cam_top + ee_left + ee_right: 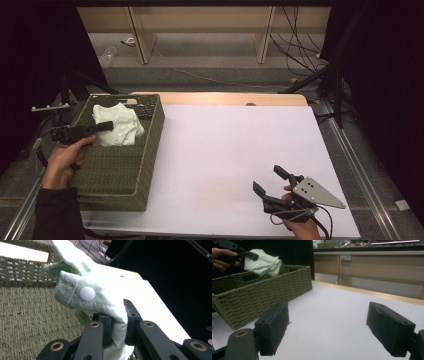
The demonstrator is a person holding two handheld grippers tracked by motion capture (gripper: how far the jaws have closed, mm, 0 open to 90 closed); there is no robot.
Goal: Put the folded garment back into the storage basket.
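Observation:
A pale green cloth (119, 123) with a white snap button (87, 293) is bunched at the far end of the woven green basket (125, 170). My left gripper (102, 127) is shut on a fold of this cloth (105, 300), which is pinched between its jaws and held over the basket. From the right gripper view the cloth (263, 263) hangs above the basket (262, 292) at the upper left. My right gripper (270, 181) rests open near the table's front right with nothing between its pads (273, 325).
A white sheet (235, 160) covers the table, with a wooden edge (220, 97) at the back. Cables and stand legs (305, 75) lie on the floor behind. Black curtains hang on both sides.

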